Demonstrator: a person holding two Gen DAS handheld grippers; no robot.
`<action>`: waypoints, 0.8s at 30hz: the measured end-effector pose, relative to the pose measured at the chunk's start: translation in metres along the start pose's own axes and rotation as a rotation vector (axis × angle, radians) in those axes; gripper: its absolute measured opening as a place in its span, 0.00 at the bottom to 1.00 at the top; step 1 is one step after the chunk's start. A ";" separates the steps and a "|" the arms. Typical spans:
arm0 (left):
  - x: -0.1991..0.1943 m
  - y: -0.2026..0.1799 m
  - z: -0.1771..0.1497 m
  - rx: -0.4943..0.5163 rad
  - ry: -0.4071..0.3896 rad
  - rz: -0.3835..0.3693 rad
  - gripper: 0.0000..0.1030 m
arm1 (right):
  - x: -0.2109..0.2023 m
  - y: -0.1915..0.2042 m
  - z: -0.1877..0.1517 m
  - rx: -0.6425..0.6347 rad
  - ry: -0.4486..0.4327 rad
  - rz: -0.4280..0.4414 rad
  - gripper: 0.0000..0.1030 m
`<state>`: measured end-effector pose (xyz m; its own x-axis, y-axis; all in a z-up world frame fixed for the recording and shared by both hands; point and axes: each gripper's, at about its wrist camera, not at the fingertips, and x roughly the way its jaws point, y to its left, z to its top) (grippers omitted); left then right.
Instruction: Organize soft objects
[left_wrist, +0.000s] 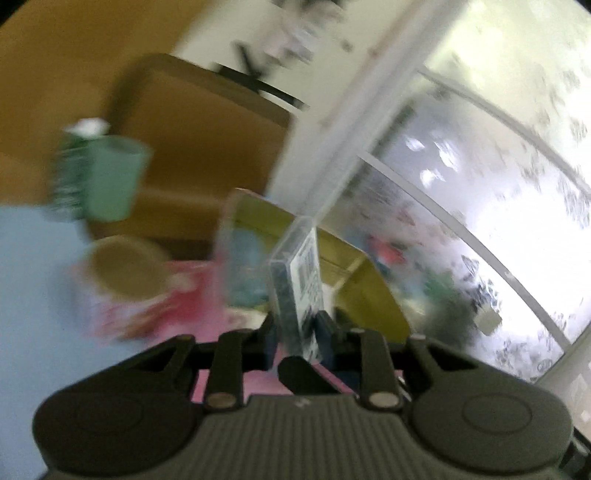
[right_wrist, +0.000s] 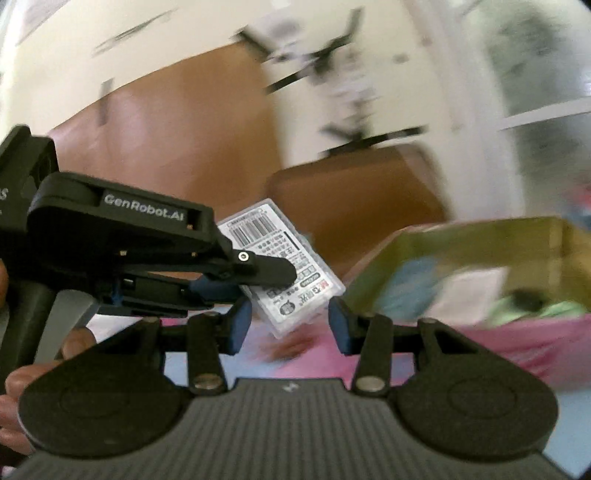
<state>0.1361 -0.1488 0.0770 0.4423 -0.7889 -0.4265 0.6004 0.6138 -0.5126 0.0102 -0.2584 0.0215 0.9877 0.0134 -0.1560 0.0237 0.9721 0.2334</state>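
Observation:
A clear flat plastic case (left_wrist: 301, 280) with a barcode label stands edge-on between the pads of my left gripper (left_wrist: 297, 332), which is shut on it. In the right wrist view the left gripper (right_wrist: 290, 275) reaches in from the left with the same case (right_wrist: 284, 243), label side facing the camera. My right gripper (right_wrist: 289, 326) has its jaws apart, and the case's lower corner hangs between its blue pads (right_wrist: 340, 325) without touching them. An open yellow-green box (right_wrist: 480, 230) with blurred blue, white and green soft things inside sits on the pink cloth (right_wrist: 517, 347) to the right.
A green cup (left_wrist: 114, 177) and a patterned mug (left_wrist: 125, 266) stand at the left, next to the yellow-green box (left_wrist: 354, 273). Brown wooden furniture (left_wrist: 207, 122) is behind, a bright window (left_wrist: 498, 147) at the right. A person's hand (right_wrist: 22, 376) grips the left gripper's handle.

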 end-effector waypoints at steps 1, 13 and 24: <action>0.016 -0.009 0.004 0.015 0.008 0.004 0.32 | 0.003 -0.015 0.005 0.010 -0.009 -0.047 0.47; 0.039 -0.043 -0.026 0.217 -0.014 0.296 0.60 | 0.017 -0.109 0.001 0.072 -0.061 -0.411 0.51; -0.018 -0.049 -0.056 0.253 -0.048 0.498 0.96 | -0.019 -0.068 0.012 0.111 -0.110 -0.318 0.51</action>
<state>0.0612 -0.1626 0.0680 0.7397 -0.4096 -0.5339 0.4497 0.8911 -0.0606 -0.0082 -0.3278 0.0197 0.9388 -0.3171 -0.1346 0.3434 0.8921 0.2937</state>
